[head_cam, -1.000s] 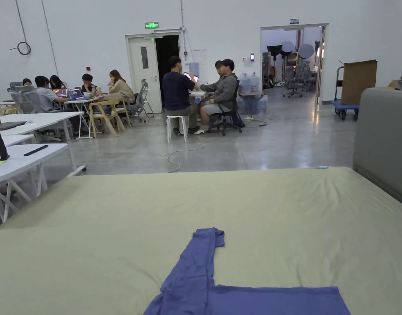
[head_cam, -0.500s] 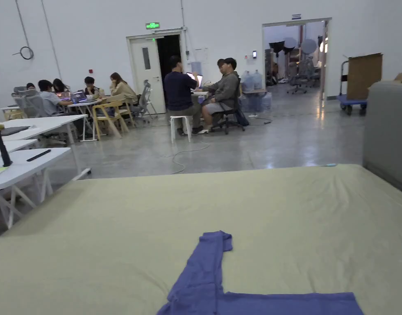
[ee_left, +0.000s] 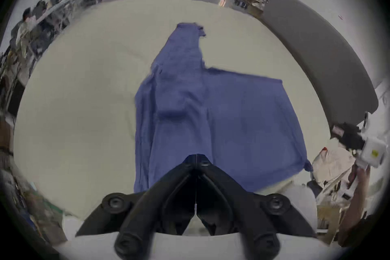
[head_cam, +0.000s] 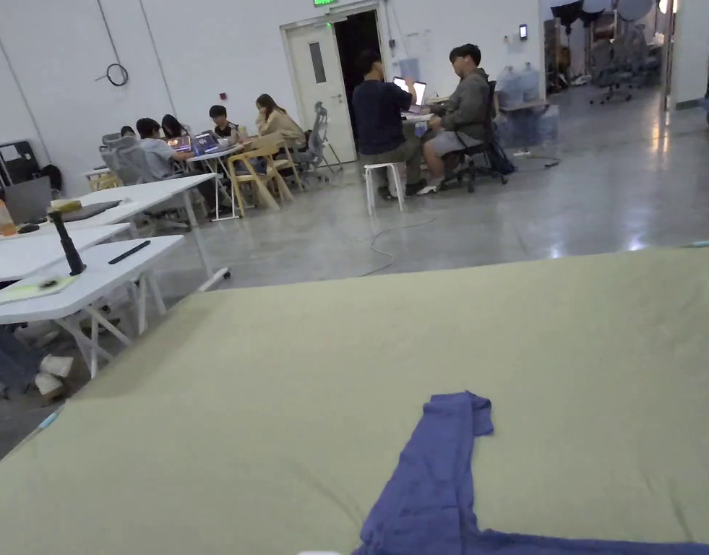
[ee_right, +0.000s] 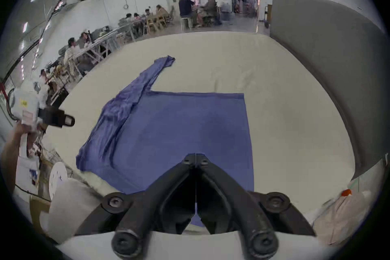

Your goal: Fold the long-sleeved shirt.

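A blue long-sleeved shirt (head_cam: 432, 477) lies flat on a wide pale green padded surface (head_cam: 309, 347). One sleeve (head_cam: 457, 419) stretches away from me, and the body spreads to the right of it (ee_right: 179, 133). The other sleeve side is bunched in folds along the left edge (ee_left: 147, 116). My left gripper (ee_left: 196, 159) is shut with nothing in it, above the shirt's near left part. My right gripper (ee_right: 195, 157) is also shut and empty, above the near edge of the body. Each gripper shows in the other's view, held by a hand: left gripper (ee_right: 68, 121), right gripper (ee_left: 337, 132).
A grey padded panel (ee_right: 327, 74) stands along the right side of the surface. White folding tables (head_cam: 71, 282) stand to the left. Several people sit at tables (head_cam: 410, 115) across the concrete floor. Bags and boxes (ee_left: 333, 167) crowd the near right corner.
The head camera has turned left and dipped, so the whole picture has shifted right. The shirt lies as it did before.
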